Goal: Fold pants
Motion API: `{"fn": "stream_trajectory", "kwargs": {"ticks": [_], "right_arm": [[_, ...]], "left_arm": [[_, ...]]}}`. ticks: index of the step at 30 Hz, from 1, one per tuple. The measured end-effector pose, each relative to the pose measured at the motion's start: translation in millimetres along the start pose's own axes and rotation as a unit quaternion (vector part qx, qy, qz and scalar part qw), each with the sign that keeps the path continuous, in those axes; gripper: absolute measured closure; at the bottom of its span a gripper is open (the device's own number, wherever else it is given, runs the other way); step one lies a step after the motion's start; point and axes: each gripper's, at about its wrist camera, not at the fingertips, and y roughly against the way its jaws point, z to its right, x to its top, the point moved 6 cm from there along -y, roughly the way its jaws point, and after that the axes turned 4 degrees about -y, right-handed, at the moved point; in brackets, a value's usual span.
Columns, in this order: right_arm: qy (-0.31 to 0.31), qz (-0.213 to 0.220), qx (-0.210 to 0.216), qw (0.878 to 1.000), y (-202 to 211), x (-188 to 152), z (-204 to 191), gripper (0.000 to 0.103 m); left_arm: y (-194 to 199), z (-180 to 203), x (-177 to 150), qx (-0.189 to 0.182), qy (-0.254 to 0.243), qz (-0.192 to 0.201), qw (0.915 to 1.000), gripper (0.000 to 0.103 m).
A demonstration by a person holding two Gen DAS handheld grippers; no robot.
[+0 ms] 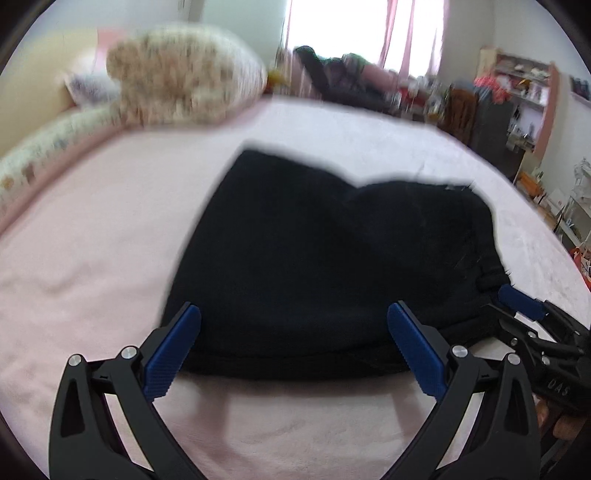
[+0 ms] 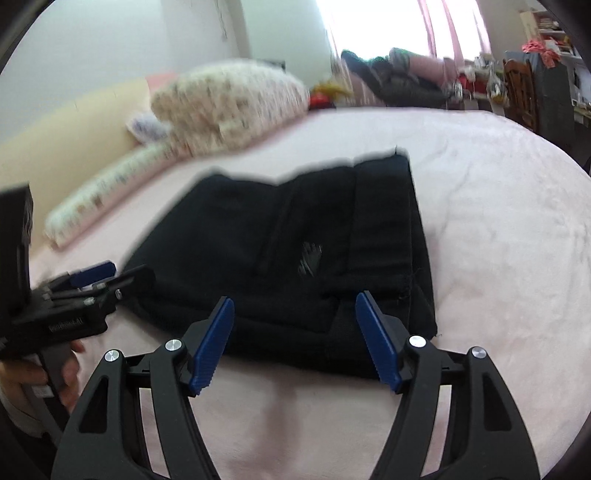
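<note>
Black pants (image 1: 314, 266) lie folded into a thick rectangle on the pink bed sheet (image 1: 92, 258). My left gripper (image 1: 293, 314) stands open, its blue pads over the near edge of the pants, nothing pinched between them. In the right wrist view the same pants (image 2: 295, 258) show a small pale logo. My right gripper (image 2: 295, 306) is open too, hovering over the near right part of the fold. Each gripper appears in the other's view: the right one (image 1: 524, 306) at the pants' right edge, the left one (image 2: 92, 275) at the left edge, held by a hand (image 2: 70, 373).
A floral pillow (image 1: 184, 74) and a long bolster (image 1: 55, 144) lie at the bed's far left. Beyond the bed are a bright window with pink curtains (image 1: 399, 33), a chair piled with clothes (image 1: 343, 74), and cluttered shelves (image 1: 517, 92) at the right.
</note>
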Motion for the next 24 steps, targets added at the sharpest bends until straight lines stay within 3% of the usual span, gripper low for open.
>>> {"fn": "stream_trajectory", "kwargs": {"ticks": [1,6,11,12,16,19,22,24], "right_arm": [[0.007,-0.005,-0.006,1.0,-2,-1,-2,0.033],[0.0,-0.012,0.003,1.0,-3,-3,1,0.033],[-0.045,0.064,0.048,0.996,34,38,11,0.033],[-0.054,0.063,0.056,0.995,34,45,15,0.033],[-0.109,0.019,0.103,0.988,4,89,37,0.033],[-0.174,-0.005,0.147,0.974,-16,116,54,0.033],[-0.212,-0.026,0.18,0.96,-34,130,59,0.033],[-0.219,-0.045,0.182,0.957,-48,133,58,0.033]], "left_arm": [[-7,-1,-4,0.001,-0.001,-0.013,0.9999,0.002],[-3,1,-5,0.001,-0.007,-0.009,0.9999,0.002],[19,-11,22,-0.022,0.02,0.037,0.9989,0.002],[19,-13,31,-0.029,0.027,0.04,0.9984,0.002],[6,-17,79,-0.099,0.061,0.03,0.9927,0.002],[-15,-10,121,-0.169,0.07,0.006,0.9831,0.002],[-41,4,142,-0.227,0.071,-0.03,0.9708,0.002],[-58,7,149,-0.243,0.079,-0.05,0.9656,0.002]]}}
